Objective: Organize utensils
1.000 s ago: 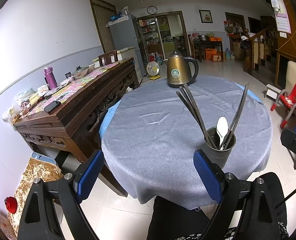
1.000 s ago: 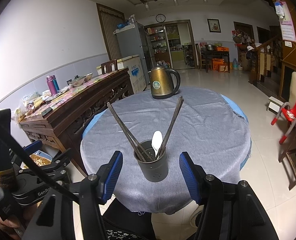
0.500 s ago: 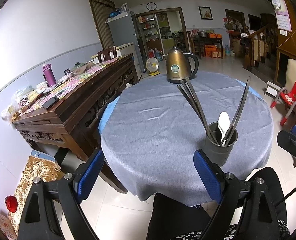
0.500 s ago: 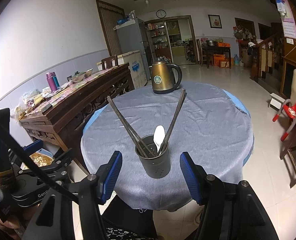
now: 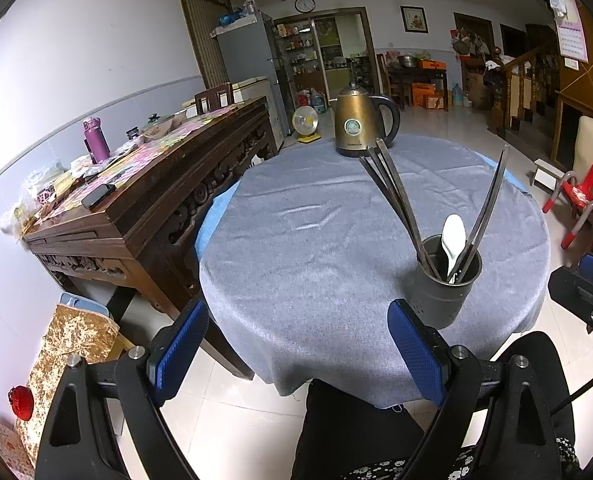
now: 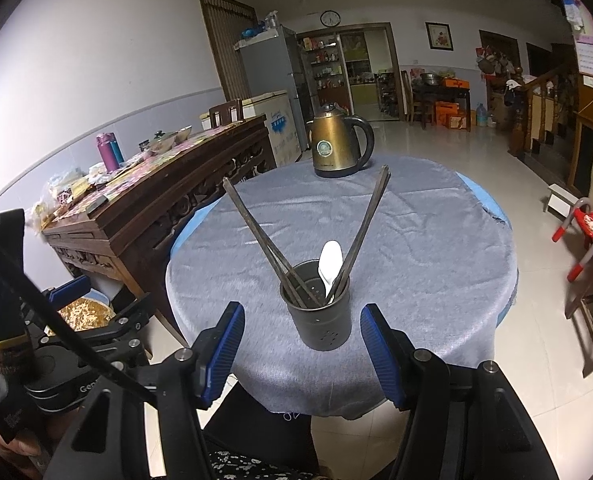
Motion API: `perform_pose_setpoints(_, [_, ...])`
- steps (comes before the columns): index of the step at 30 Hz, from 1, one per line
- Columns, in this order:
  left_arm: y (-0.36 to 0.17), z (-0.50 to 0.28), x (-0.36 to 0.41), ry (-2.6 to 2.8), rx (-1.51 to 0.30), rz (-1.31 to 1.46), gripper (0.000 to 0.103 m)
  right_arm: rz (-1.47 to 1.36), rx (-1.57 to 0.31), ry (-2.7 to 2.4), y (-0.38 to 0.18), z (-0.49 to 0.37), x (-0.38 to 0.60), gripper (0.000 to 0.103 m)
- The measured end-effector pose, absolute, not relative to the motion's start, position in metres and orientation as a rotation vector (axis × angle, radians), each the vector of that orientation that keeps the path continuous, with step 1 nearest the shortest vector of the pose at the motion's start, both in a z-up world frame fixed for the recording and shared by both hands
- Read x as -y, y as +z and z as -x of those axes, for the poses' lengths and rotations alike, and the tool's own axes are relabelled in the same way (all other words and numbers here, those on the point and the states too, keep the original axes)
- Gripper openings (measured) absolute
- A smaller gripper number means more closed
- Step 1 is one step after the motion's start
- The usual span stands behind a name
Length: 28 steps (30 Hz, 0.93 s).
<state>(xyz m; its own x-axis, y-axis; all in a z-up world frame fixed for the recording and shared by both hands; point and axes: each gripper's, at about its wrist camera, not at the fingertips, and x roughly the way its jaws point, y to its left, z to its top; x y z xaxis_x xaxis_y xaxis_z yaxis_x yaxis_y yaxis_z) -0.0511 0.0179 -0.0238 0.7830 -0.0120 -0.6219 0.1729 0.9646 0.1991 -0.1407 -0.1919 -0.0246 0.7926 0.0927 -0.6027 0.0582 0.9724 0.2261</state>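
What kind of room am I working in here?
Most likely a home dining area opening onto a kitchen: a round table under a grey cloth, a brass-coloured electric kettle on it, and a tall grey fridge behind.

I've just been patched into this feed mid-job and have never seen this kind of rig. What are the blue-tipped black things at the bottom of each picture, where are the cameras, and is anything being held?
There is no robot arm: a person holds a hand-held two-finger claw in each hand, and a fisheye camera on each looks forward along its fingers. One picture is from the left claw, the other from the right claw; the blue-tipped shapes are their pads.

Both face a round table under a grey tablecloth. On it stand a dark utensil holder near the front edge and a brass-coloured kettle at the far side. The holder contains dark chopsticks leaning outward and a white spoon.

Both claws are open and empty. The holder sits just ahead of the right claw, between its pads but untouched; the left claw faces bare cloth.
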Motion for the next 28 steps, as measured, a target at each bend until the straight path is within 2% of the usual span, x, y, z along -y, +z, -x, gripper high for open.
perform_pose_setpoints(28, [-0.032,0.036,-0.015,-0.139,-0.688,-0.235,0.091,-0.267,-0.667,0.011,-0.031,0.136,0.197,0.064])
